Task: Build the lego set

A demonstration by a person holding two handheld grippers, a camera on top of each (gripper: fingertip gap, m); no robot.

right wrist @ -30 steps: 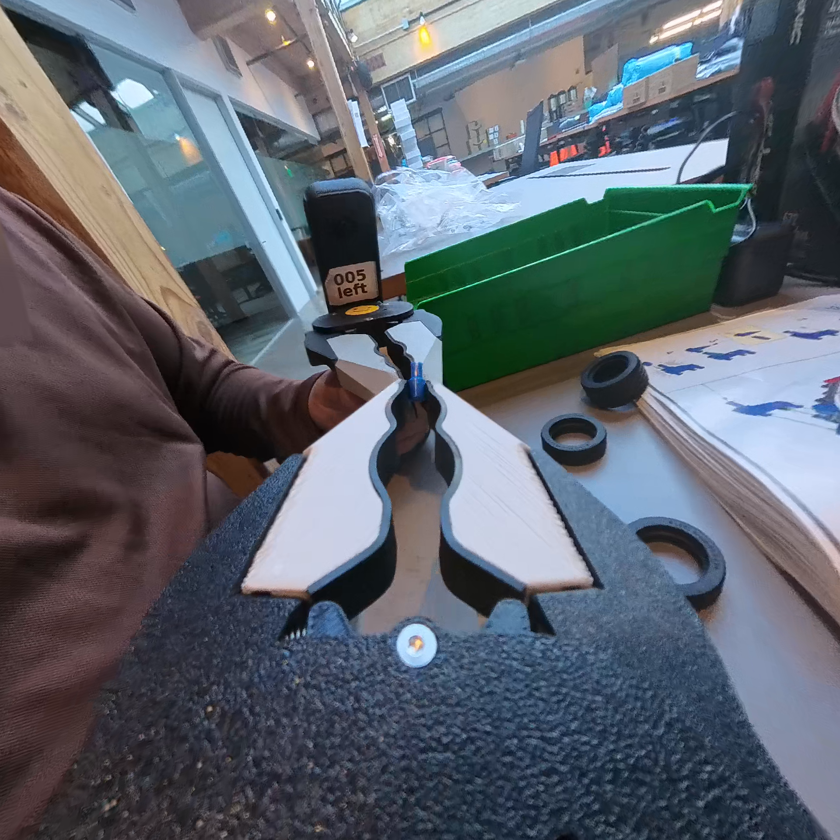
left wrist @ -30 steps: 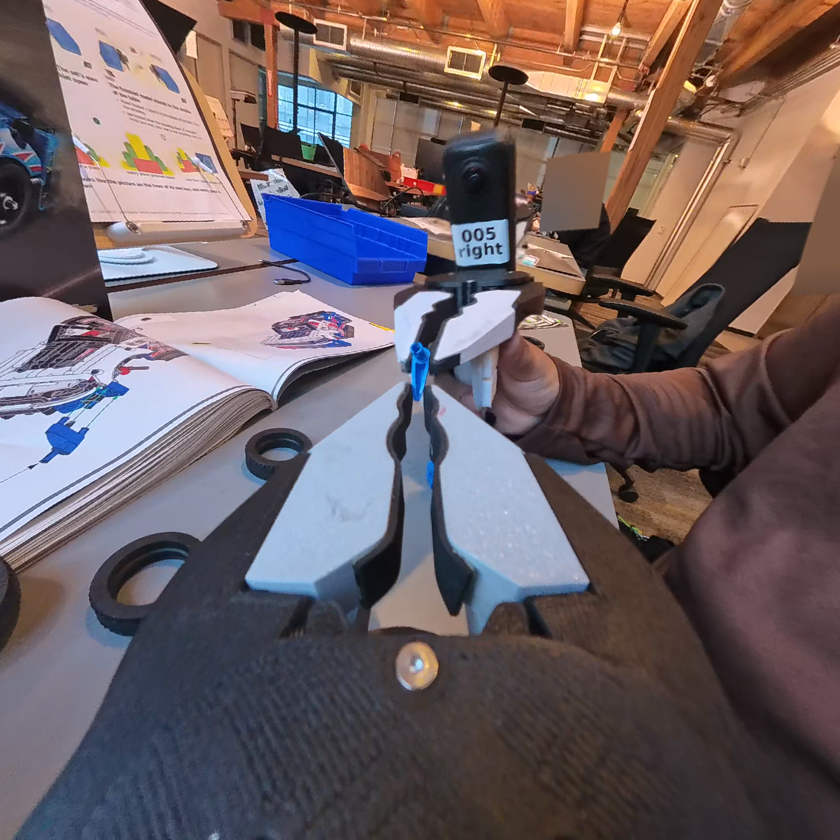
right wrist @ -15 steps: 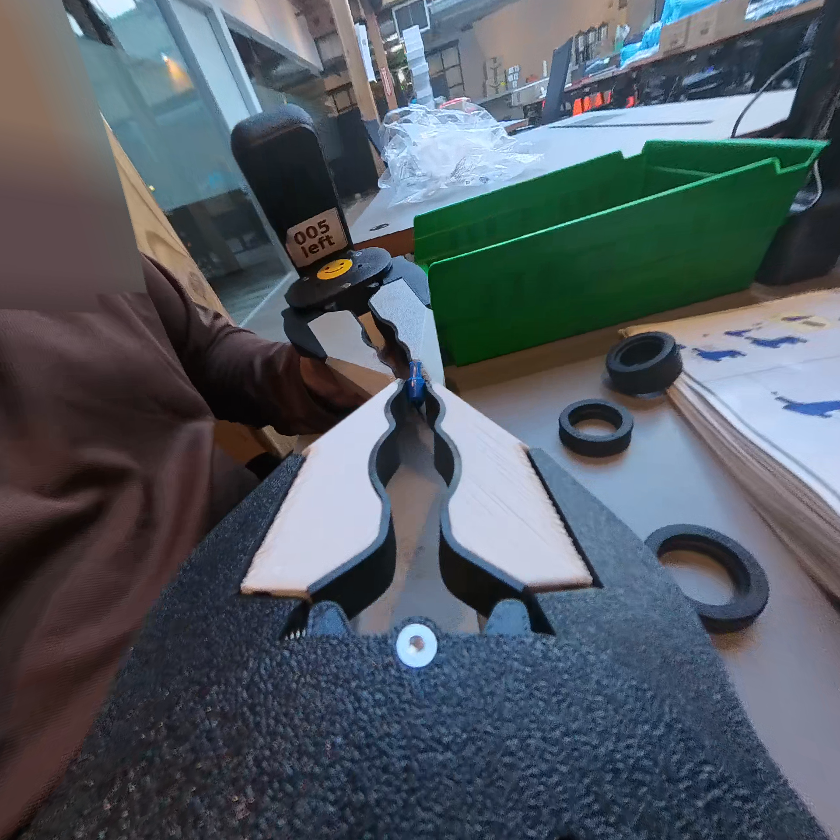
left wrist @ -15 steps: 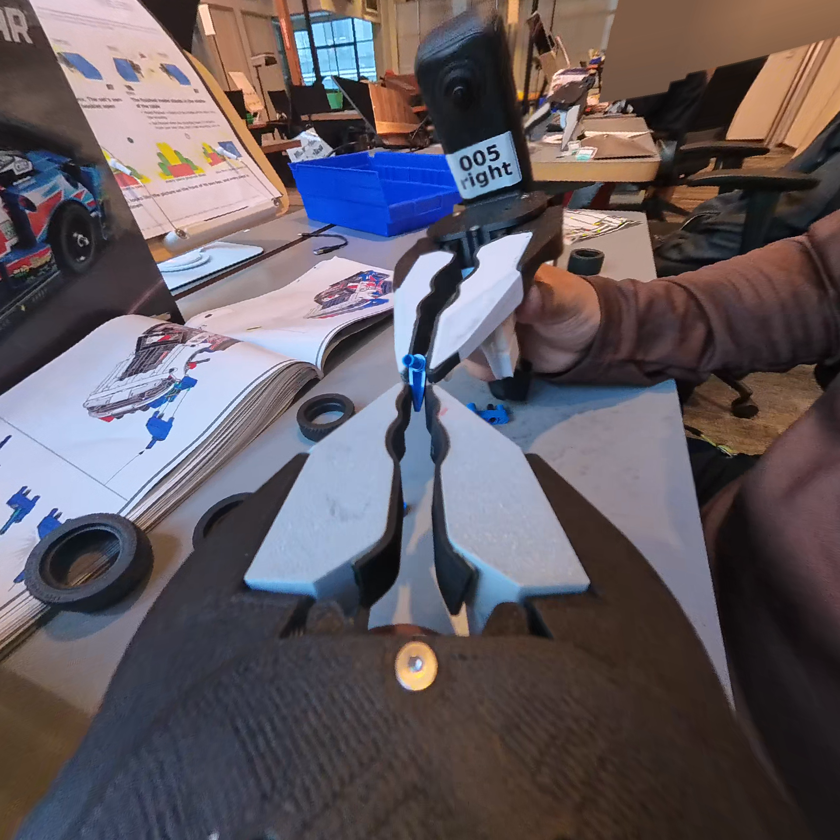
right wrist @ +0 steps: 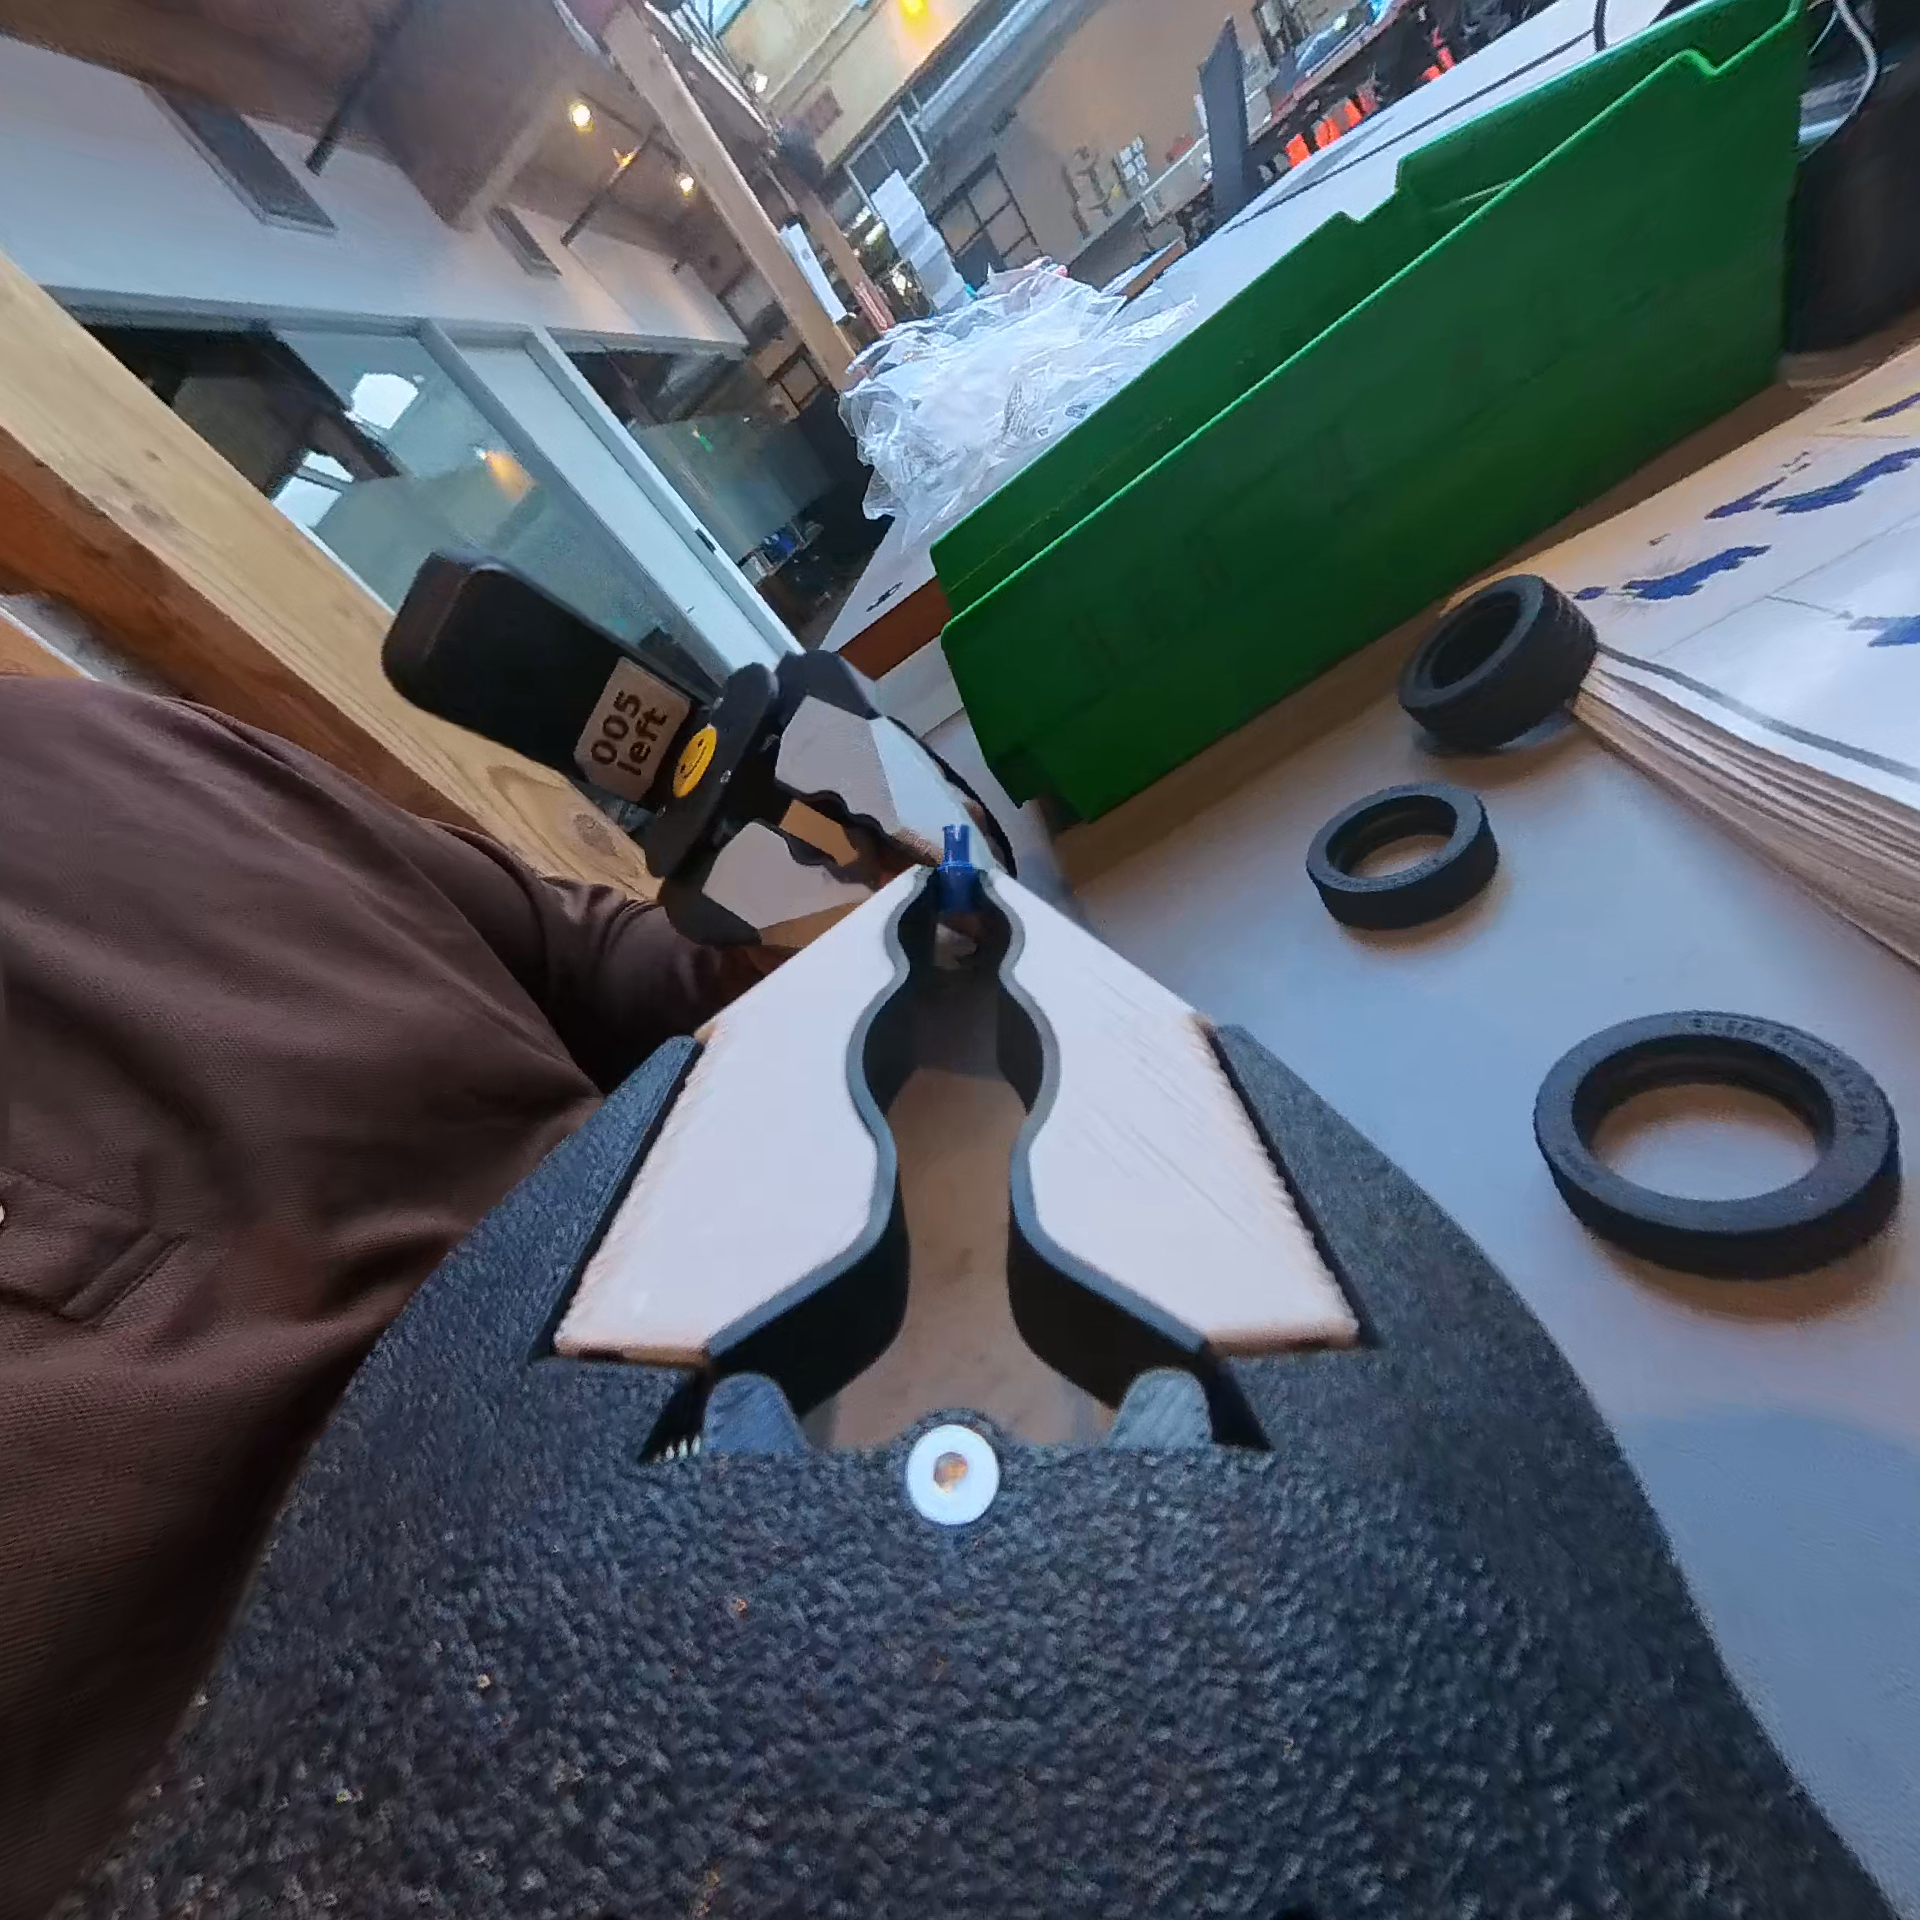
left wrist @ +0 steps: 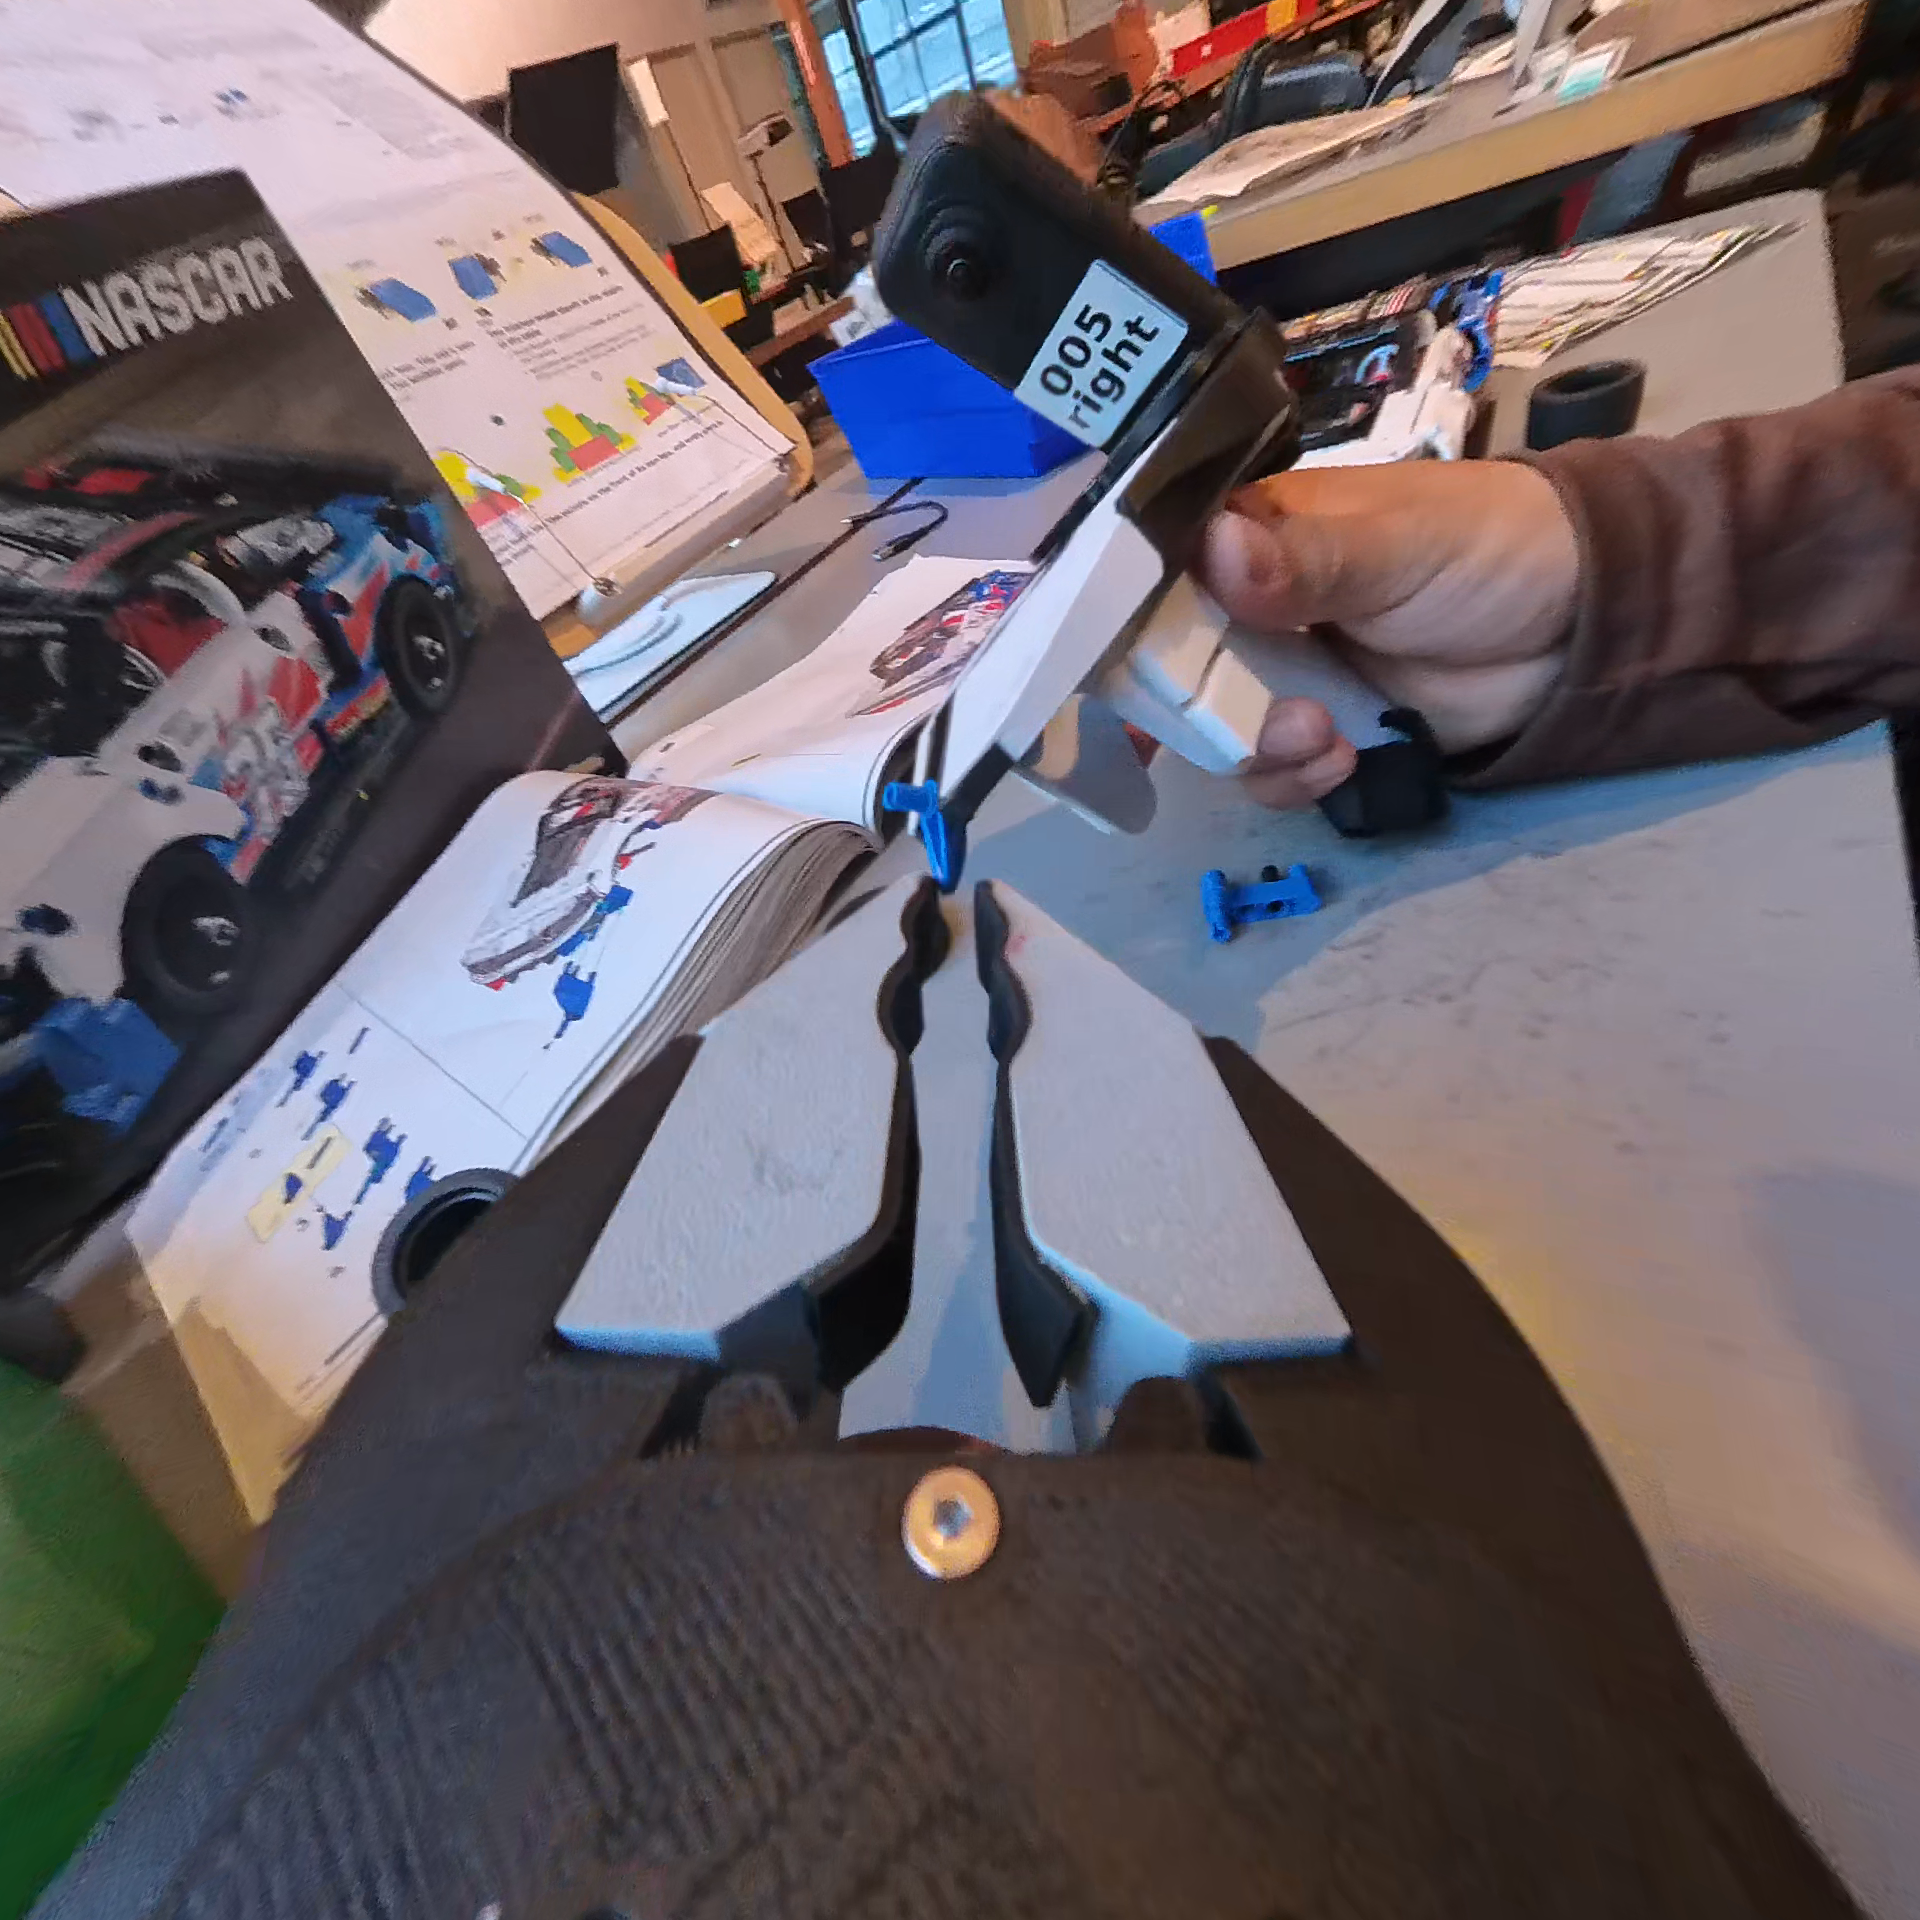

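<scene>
We see two hand-held grippers over a grey desk [left wrist: 1558, 1091]. The right hand-held gripper [right wrist: 954, 894] has its fingers pressed together on a small blue lego pin [right wrist: 952, 871], held clear of the desk at the very fingertips; in the left wrist view the same pin [left wrist: 928, 823] juts from its tips. The left hand-held gripper [left wrist: 951, 906] sits just below that pin with its fingers slightly parted, a narrow gap between the tips, gripping nothing. One hand [left wrist: 1392, 582] shows, around the right gripper's handle. One further blue lego piece [left wrist: 1255, 900] lies on the desk to the right of the fingertips. One open instruction booklet [left wrist: 582, 956] lies to the left, before one upright lego box [left wrist: 208, 623]. In the right wrist view we count three black tyres: one [right wrist: 1494, 660] against the booklet's edge, and two, [right wrist: 1401, 854] and [right wrist: 1725, 1141], flat on the desk. One green bin [right wrist: 1403, 520] stands behind them.
</scene>
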